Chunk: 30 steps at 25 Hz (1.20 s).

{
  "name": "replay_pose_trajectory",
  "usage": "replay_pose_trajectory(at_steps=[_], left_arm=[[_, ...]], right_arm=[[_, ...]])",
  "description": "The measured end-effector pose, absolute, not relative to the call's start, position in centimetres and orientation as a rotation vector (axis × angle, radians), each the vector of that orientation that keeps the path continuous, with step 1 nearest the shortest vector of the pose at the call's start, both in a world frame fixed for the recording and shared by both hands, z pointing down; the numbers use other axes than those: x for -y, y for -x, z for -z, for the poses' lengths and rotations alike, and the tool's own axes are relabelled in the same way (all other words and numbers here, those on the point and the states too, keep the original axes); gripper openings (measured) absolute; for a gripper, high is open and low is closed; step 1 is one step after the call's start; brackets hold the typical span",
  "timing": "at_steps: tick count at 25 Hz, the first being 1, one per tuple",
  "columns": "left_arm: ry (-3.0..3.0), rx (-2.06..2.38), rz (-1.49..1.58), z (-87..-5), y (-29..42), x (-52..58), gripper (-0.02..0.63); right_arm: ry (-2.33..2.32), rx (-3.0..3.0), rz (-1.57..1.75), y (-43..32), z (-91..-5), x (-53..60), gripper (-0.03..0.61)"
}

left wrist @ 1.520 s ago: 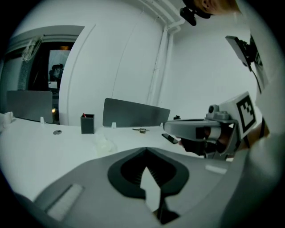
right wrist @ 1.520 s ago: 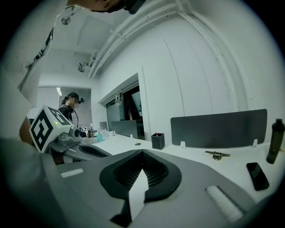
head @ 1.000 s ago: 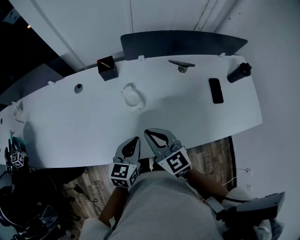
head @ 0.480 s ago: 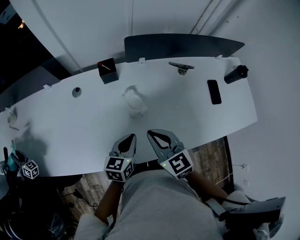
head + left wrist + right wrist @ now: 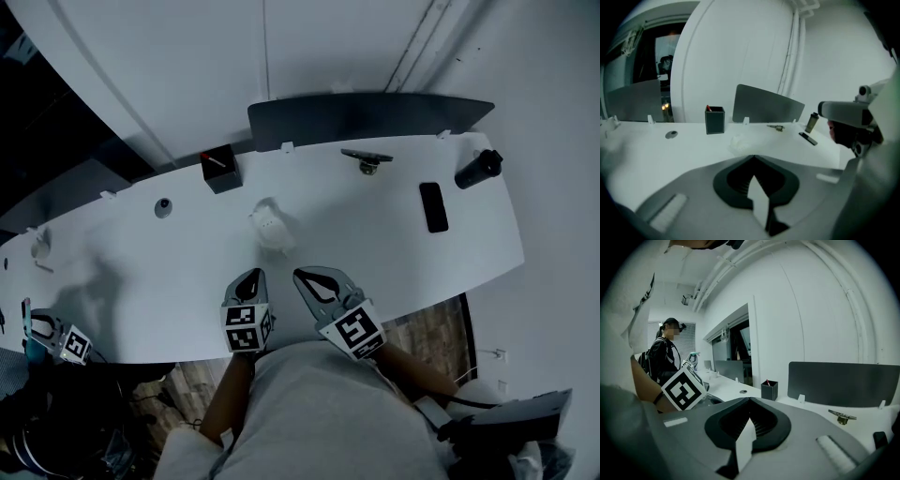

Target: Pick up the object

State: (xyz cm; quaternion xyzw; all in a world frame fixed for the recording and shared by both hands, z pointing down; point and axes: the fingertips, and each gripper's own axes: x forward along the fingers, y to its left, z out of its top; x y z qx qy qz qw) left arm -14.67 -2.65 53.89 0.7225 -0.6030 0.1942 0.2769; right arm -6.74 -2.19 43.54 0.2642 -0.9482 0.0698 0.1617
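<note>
- Head view: small pale translucent object (image 5: pixel 270 225), rounded and lumpy, no clear edges, lying on the white counter (image 5: pixel 141 272) near its middle, right of the black pen box (image 5: pixel 219 169) and near of the dark divider panel (image 5: pixel 366 108).
- Same view, right part of the counter: metal clip (image 5: pixel 367 159), black phone (image 5: pixel 432 206) lying flat, dark cylinder (image 5: pixel 479 169) at the far right corner.
- Same view: left gripper (image 5: pixel 249 277) and right gripper (image 5: pixel 305 279) side by side over the counter's near edge, close to the torso, bare forearms drawn back under them. Left one pointing straight to the far side, with the object just beyond its tip and apart from it. Right one angled toward far left.
- Left gripper view: fingers (image 5: pixel 693 187) pressed together at the tip of the left gripper (image 5: pixel 753 160), nothing between them. Object (image 5: pixel 739 142) on the counter (image 5: pixel 656 154) just beyond the tip, a whitish blur, shape hard to tell. Farther off, the pen box (image 5: pixel 715 120) with a red tip sticking out of it, then the phone (image 5: pixel 807 138) and the cylinder (image 5: pixel 812 122) standing upright to the right.
- Right gripper view: fingers (image 5: pixel 825 437) closed tip to tip on the right gripper (image 5: pixel 749 401), holding nothing. Marker cube (image 5: pixel 683 390) of the left gripper close by on the left. Pen box (image 5: pixel 769 390) and clip (image 5: pixel 842 416) on the counter beyond. Object not visible here. Another person (image 5: pixel 663 357) standing far left.
</note>
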Motion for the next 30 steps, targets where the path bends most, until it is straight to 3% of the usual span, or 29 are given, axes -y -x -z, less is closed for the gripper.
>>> replay_pose_trajectory(at_steps=[2,3,4,13,30], left_arm=[[-1.918,1.636,-0.534,-54.0,14.8,3.7,0.009],[-1.908,1.623,-0.536,-54.3,14.8,4.2,0.089],[-1.897,1.602,-0.540,-54.6,14.7,4.6,0.129],[-1.700,1.358,-0.307,-58.2,15.0,8.0,0.214],[-1.550,1.298,-0.371,-62.0,15.8,12.5,0.230]], right_arm=[[-0.753,2.713,-0.213,6.7,-43.5,2.6,0.002],[-0.755,2.716,-0.224,6.7,-43.5,2.8,0.002],[-0.757,2.718,-0.233,6.6,-43.6,2.9,0.002],[-0.797,2.715,-0.264,4.6,-44.1,5.0,0.002],[-0.777,2.681,-0.350,5.5,-46.3,8.9,0.002]])
